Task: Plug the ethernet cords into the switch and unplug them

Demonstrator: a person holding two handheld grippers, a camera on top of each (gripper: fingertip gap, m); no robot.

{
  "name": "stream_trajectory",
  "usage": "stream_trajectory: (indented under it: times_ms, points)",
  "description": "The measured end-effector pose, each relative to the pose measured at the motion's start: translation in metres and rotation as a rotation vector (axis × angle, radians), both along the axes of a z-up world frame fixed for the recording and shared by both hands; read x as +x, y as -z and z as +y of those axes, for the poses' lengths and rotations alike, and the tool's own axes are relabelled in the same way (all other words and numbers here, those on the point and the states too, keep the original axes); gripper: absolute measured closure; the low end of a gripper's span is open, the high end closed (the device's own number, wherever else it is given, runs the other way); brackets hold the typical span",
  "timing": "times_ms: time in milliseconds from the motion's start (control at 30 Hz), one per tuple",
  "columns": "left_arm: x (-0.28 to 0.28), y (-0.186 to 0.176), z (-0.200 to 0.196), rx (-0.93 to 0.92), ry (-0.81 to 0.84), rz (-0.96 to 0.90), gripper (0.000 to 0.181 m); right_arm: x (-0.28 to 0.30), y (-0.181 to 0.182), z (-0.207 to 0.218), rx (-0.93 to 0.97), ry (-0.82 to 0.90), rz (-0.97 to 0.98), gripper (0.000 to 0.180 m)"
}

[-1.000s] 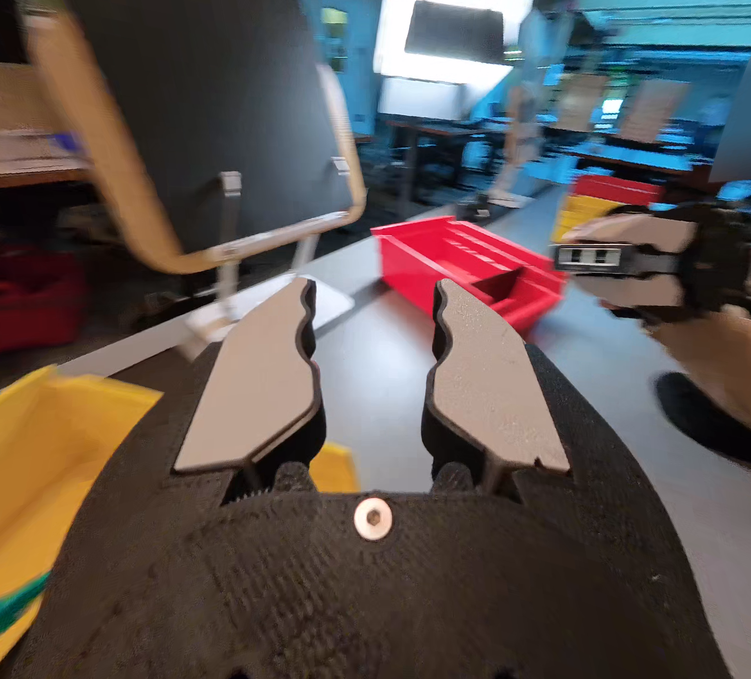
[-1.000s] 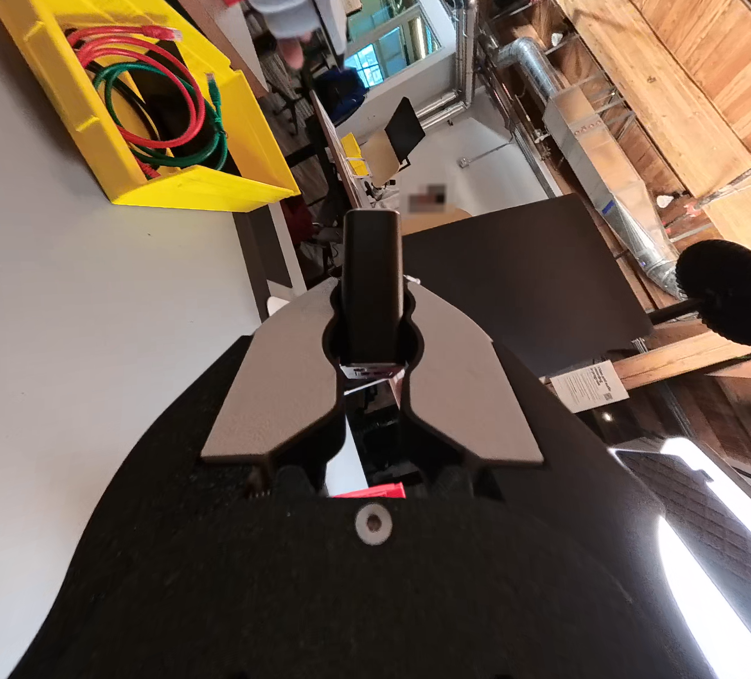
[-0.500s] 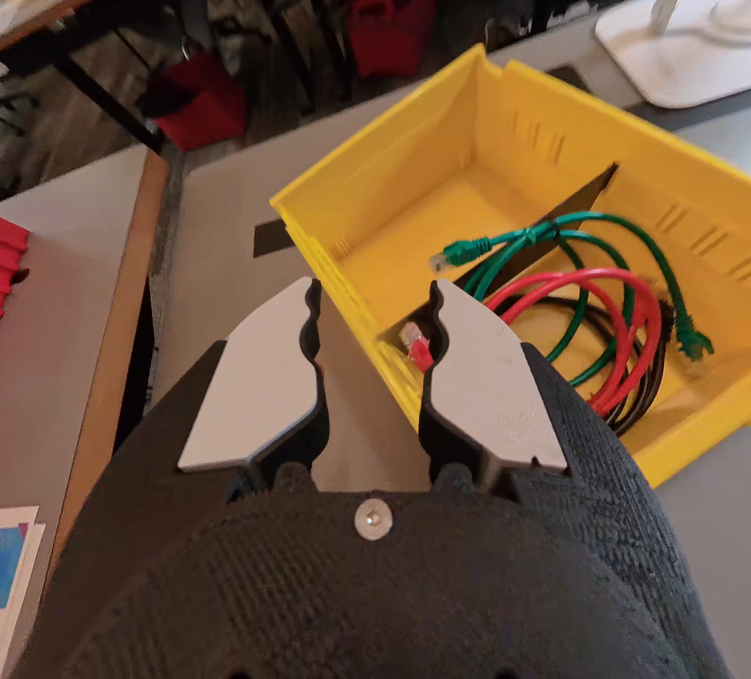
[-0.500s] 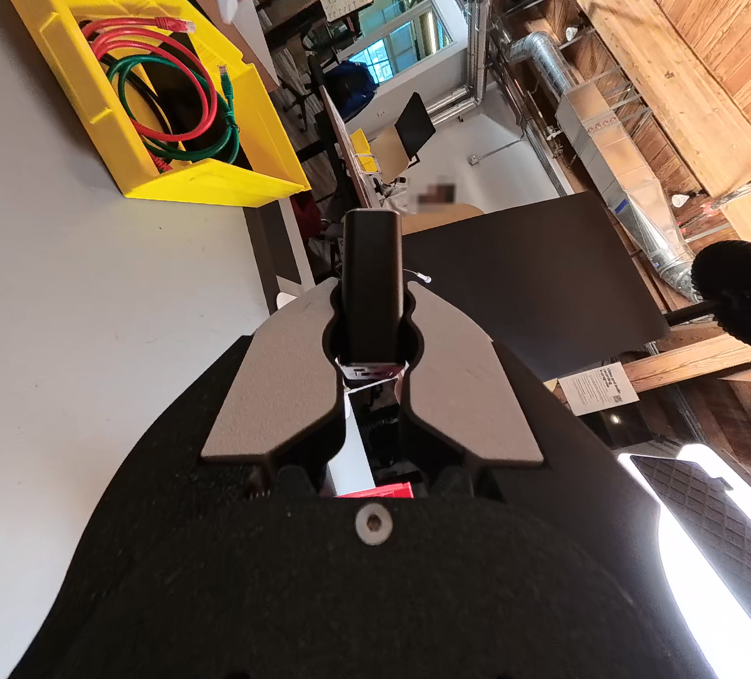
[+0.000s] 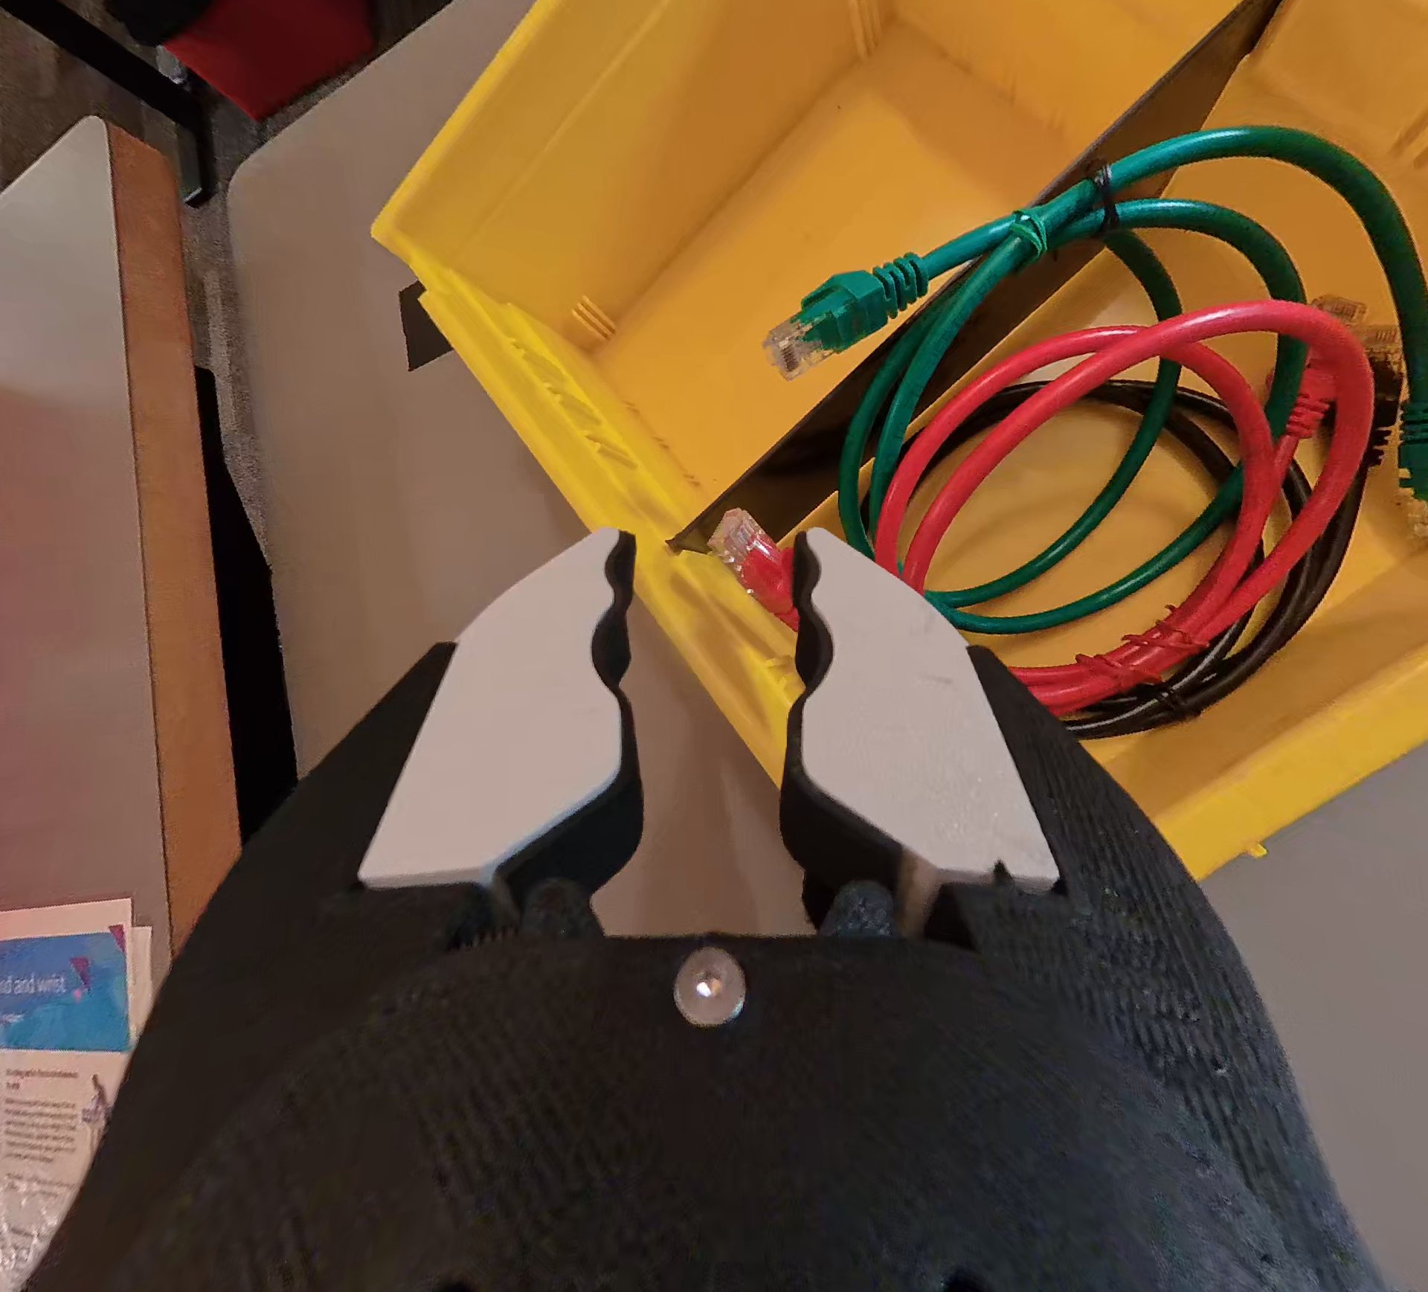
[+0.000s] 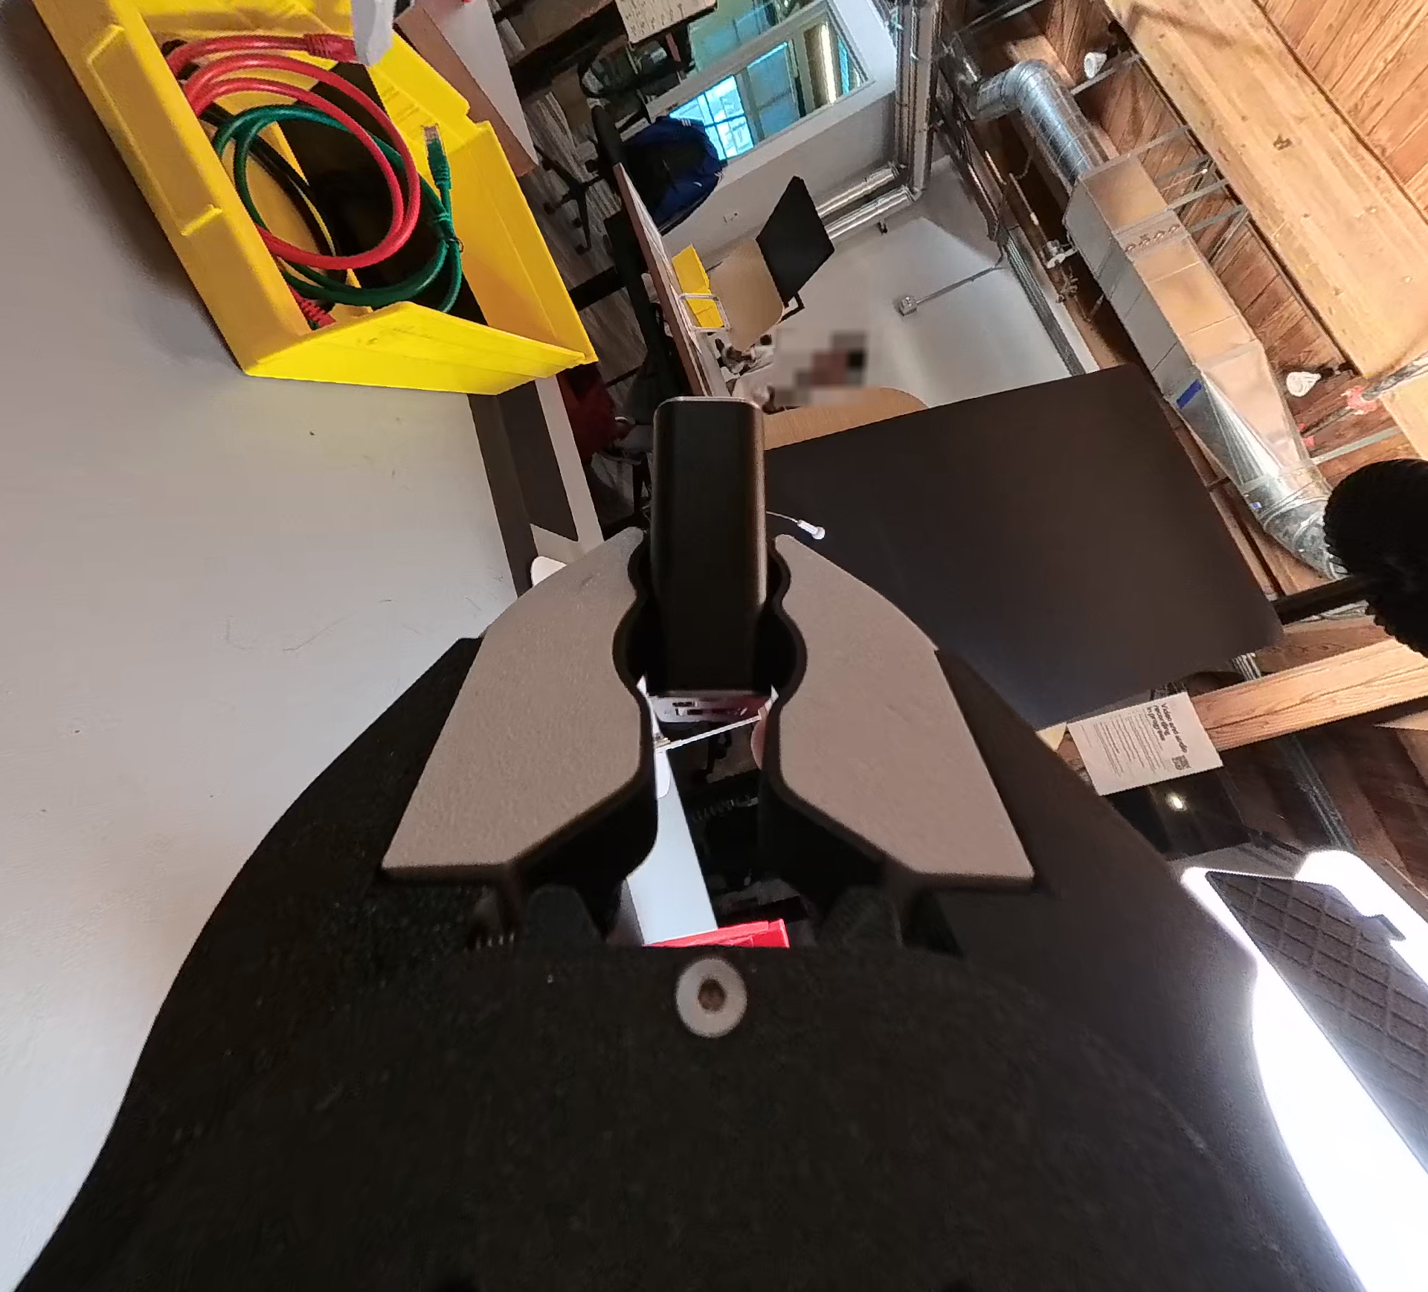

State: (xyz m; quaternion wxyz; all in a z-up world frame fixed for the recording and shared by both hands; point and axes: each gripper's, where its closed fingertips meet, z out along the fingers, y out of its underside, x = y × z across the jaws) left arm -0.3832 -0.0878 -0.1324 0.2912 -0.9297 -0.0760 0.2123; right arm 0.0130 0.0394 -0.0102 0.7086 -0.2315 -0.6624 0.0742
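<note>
Cords lie coiled in the right part of the yellow bin [image 5: 680,119] on the desk [image 5: 371,451]: a green cord [image 5: 1205,188], a red cord [image 5: 1144,358] and a black cord [image 5: 1252,652]. A dark divider [image 5: 997,273] splits the bin, and the left part looks bare.

The left gripper [image 5: 715,548] hangs over the bin's near wall with its jaws spread and nothing between them. Just past the tips sits the red plug [image 5: 753,548], poking up by the end of the divider. It looks like the thing to grab next.

The right gripper [image 6: 709,552] is off to the side. Its jaws are pinching the switch [image 6: 707,521], a small dark box that sticks out past the tips, up off the desk.

To do this step well, the left gripper should go down slowly, with one jaw on each side of the red plug. It should pinch the thick red part behind the clear tip, not the tip. The bin wall is very close, so a jaw could bump it. The cords are tied in loops and may drag when lifted. The switch should be held steady.
</note>
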Motion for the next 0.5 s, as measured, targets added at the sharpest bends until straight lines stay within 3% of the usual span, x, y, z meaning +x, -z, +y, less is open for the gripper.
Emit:
stream_trajectory:
  times_ms: [300,500]
  points:
    - [0.008,0.019,0.003,-0.062,0.021,-0.08,0.142,-0.002,0.003,0.0,-0.007,-0.002,-0.014,0.154]
    - [0.006,0.024,0.002,-0.113,0.021,-0.049,0.153,0.0,0.001,0.002,-0.009,0.003,-0.01,0.154]
